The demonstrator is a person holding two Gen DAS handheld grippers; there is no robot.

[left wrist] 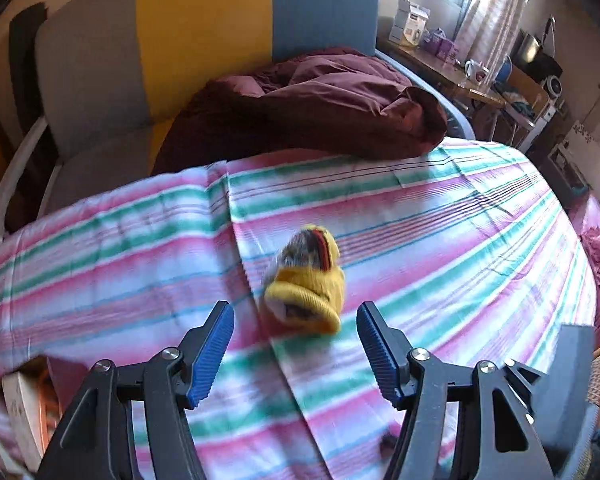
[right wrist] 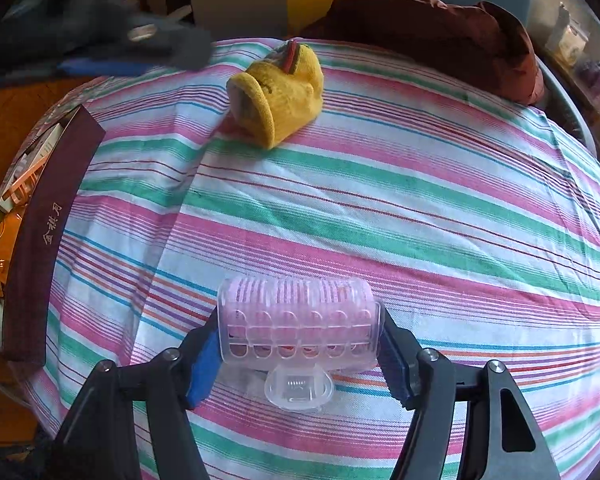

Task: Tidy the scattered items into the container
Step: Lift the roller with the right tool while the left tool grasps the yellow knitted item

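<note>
A yellow sock (left wrist: 306,282) lies rolled on the striped sheet (left wrist: 440,240), just ahead of the left gripper (left wrist: 296,336), whose blue pads stand wide apart with nothing between them. The sock sits slightly nearer the left pad, its cuff facing the gripper and its length running away from the gripper, so a straight descent would seem to bring the jaws down either side of it.

In the right wrist view, the right gripper (right wrist: 300,338) has a pink roller (right wrist: 298,320) crosswise between its jaws, the pads at its two ends; whether they press on it cannot be told. From here the sock (right wrist: 278,94) lies well ahead, far up the sheet.

The box (right wrist: 40,232), already holding several items, stands at the sheet's left edge, nearer the roller than the sock.
</note>
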